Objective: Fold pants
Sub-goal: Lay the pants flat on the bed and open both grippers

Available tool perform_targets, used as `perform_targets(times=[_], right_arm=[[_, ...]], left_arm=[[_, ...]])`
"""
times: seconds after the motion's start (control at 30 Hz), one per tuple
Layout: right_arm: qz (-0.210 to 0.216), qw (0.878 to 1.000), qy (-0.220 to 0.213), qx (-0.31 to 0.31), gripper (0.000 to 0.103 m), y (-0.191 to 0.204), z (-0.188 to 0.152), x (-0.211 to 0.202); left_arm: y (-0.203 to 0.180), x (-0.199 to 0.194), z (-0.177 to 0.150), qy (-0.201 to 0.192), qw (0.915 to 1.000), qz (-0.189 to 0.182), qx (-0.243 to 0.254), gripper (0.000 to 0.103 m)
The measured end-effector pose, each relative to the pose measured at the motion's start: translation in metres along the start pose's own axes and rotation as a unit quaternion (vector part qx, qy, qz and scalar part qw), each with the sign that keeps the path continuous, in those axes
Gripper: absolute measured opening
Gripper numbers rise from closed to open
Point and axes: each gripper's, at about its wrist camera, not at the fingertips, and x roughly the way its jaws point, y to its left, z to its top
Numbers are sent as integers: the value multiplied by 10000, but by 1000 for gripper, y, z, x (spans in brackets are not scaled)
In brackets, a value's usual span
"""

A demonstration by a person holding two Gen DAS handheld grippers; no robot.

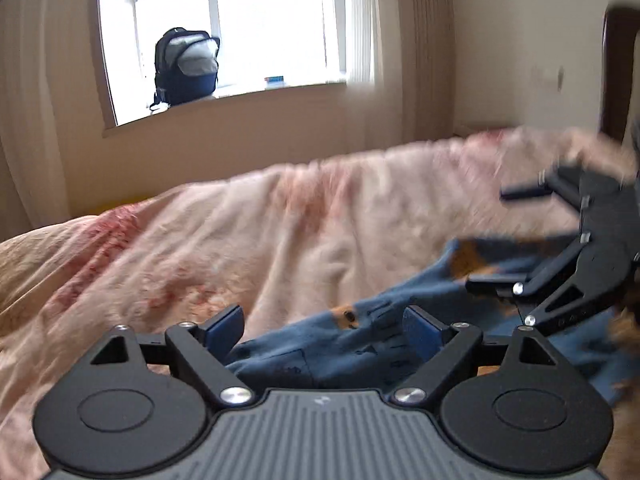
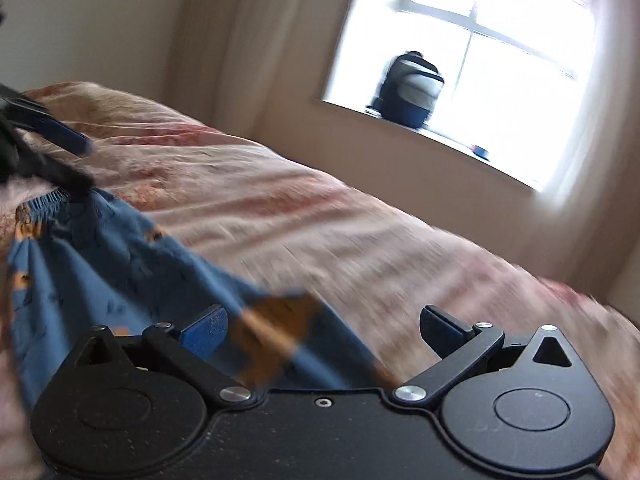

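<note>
Blue pants (image 1: pixel 360 344) with small orange prints lie crumpled on a pink floral bedspread (image 1: pixel 240 232). My left gripper (image 1: pixel 324 324) is open, its blue-padded fingers on either side of the cloth near me. My right gripper (image 1: pixel 492 236) shows at the right of the left wrist view, open, just above the far part of the pants. In the right wrist view the pants (image 2: pixel 120 272) spread to the lower left, with the gathered waistband at the far left. My right gripper (image 2: pixel 324 328) is open over the cloth's edge. The left gripper (image 2: pixel 64 160) shows at the far left by the waistband.
The bedspread (image 2: pixel 320 216) covers the whole bed. Behind it are a beige wall and a window with a dark backpack (image 1: pixel 186 66) on the sill, also in the right wrist view (image 2: pixel 410 90). Pale curtains hang on both sides. A dark door (image 1: pixel 616 72) stands at the right.
</note>
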Motion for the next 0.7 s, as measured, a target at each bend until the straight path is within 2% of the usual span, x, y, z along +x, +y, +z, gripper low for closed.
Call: perform_targets(times=[0.07,0.13,0.17,0.23,0.3,0.37,0.43,0.47,0.57,0.63,0.7], right_arm=[[-179,9990,69,-414,102,-1,-3,22],[-559,9954,95,-771,102,-10,-12,37],[-679,9953,111,-686,102,-20,-14,40],[-869,9958,209,-187,102,-46,-17,40],[-1238,9919,253,155,102,-59,-14,33],[-956,9941,24,509,102,-62,-12,11],[-637,9956,-107,685,102,-47,-8,-11],[-473,9963,-87,719,102,-36,-8,-20],[-117,9970,123,758,102,-4,-13,-43],[-169,9967,174,778,102,15,-20,-59],[-375,9959,274,778,102,27,-28,-74]], left_arm=[[2,22,-4,169,9996,241,-23,86],[14,35,-14,333,9981,497,-165,89],[23,37,-21,383,9978,440,-326,92],[40,33,-26,442,9954,207,-829,93],[48,26,-23,482,9925,175,-1108,96],[48,16,-17,431,9910,232,-1243,97],[42,7,-14,397,9910,136,-1270,100],[33,4,-12,421,9912,105,-1247,102],[7,-2,-4,793,9915,357,-968,102],[-10,-4,-2,1011,9920,321,-689,102],[-23,-7,-3,1059,9924,271,-565,103]])
